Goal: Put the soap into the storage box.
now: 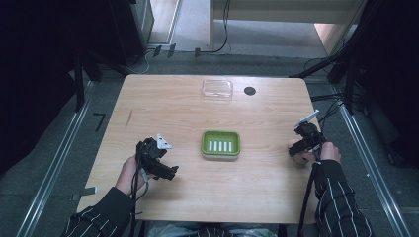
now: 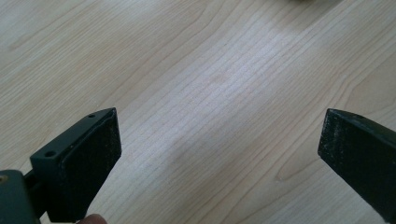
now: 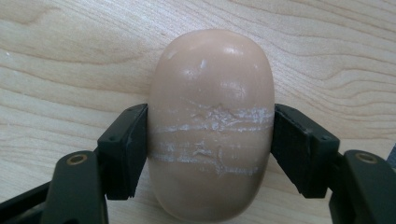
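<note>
A tan oval bar of soap (image 3: 211, 126) with white scratch lines lies between the jaws of my right gripper (image 3: 210, 140), which press its two sides over the wooden table. From above, my right gripper (image 1: 300, 146) sits near the table's right edge. A green soap dish (image 1: 220, 144) with white slots stands at the table's middle. My left gripper (image 1: 168, 172) is left of the dish, low over the wood. In its own view the left gripper (image 2: 219, 140) is open, with bare table between the jaws.
A clear plastic lid or box (image 1: 217, 89) lies at the far middle of the table (image 1: 163, 108), with a dark round hole (image 1: 249, 91) to its right. Cables trail off the table's right side. Dark stands flank the table.
</note>
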`<state>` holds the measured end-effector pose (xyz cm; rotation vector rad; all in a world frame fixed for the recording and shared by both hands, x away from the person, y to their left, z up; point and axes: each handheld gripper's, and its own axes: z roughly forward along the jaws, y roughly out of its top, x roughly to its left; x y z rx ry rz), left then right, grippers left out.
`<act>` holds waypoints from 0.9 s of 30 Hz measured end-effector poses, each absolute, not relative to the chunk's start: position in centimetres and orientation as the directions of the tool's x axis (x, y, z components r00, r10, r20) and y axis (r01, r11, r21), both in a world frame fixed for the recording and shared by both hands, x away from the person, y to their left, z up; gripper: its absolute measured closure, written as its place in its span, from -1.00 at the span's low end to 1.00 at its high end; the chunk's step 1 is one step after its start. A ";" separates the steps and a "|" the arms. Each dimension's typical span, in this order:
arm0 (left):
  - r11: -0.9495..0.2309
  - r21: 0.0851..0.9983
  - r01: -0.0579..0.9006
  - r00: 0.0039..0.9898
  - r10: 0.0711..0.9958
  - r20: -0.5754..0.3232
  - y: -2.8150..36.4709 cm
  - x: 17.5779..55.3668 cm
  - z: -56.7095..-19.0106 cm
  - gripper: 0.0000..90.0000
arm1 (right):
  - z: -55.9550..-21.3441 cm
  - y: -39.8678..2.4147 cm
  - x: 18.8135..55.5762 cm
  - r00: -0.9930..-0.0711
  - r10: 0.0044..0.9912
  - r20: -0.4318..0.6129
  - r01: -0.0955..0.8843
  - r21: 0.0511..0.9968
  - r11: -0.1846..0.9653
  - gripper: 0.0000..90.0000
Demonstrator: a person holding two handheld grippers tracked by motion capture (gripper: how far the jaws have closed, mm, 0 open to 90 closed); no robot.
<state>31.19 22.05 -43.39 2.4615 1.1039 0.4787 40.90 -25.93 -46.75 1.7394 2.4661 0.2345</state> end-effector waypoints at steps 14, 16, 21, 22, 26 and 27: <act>-0.609 0.487 0.626 0.631 0.763 0.142 22.1 31.2 -43.4 -1.00 | -47.1 -25.9 40.9 -0.331 0.944 -0.002 0.928 0.179 0.326 -0.27; -0.609 0.487 0.626 0.631 0.763 0.143 22.1 31.2 -43.4 -1.00 | -47.0 -25.9 40.9 -0.334 0.942 -0.004 0.927 0.179 0.330 -0.26; -0.609 0.488 0.626 0.631 0.763 0.143 22.1 31.2 -43.4 -1.00 | -47.0 -26.0 40.9 -0.342 0.940 -0.006 0.925 0.173 0.338 -0.26; -0.608 0.489 0.626 0.630 0.763 0.143 22.1 31.2 -43.4 -1.00 | -47.0 -26.0 40.8 -0.339 0.941 -0.006 0.926 0.174 0.335 -0.26; -0.609 0.488 0.626 0.630 0.763 0.143 22.0 31.2 -43.4 -1.00 | -46.6 -26.1 40.7 -0.343 0.939 -0.008 0.923 0.183 0.338 -0.26; -0.608 0.490 0.625 0.630 0.763 0.143 22.1 31.2 -43.4 -1.00 | -46.3 -26.1 40.7 -0.343 0.939 -0.007 0.922 0.187 0.338 -0.26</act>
